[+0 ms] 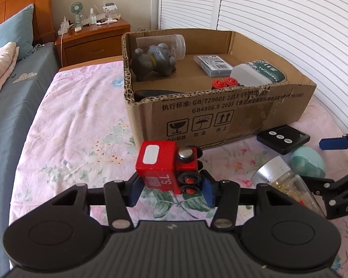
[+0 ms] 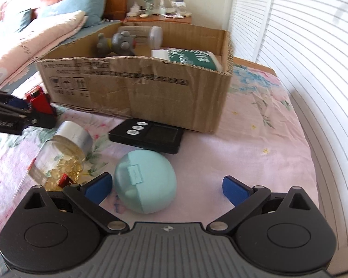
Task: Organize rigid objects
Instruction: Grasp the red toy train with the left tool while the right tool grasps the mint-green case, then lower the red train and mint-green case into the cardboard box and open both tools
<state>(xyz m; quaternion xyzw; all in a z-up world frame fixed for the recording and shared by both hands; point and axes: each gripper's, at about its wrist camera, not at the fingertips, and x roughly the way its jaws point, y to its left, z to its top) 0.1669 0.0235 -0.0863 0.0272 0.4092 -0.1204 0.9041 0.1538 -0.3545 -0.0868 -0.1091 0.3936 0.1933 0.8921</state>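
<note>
Two risks were judged likely. The red toy train [image 1: 167, 168], pinched only near its lower end by the left claw [image 1: 172, 191], could pivot or slip out while being carried over the wall of the cardboard box [image 1: 220, 115]. The teal egg-shaped case [image 2: 145, 183], lying on the bed between the widely spread fingers of the right claw [image 2: 167, 187], touched by neither, could be nudged and rolled away.

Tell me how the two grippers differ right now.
The left gripper is shut on the red toy train; the right gripper is open and holds nothing. The left one carries its load just short of the cardboard box; the right one hangs over the teal egg-shaped case, which lies nearer its left finger. Both have blue fingertips.
</note>
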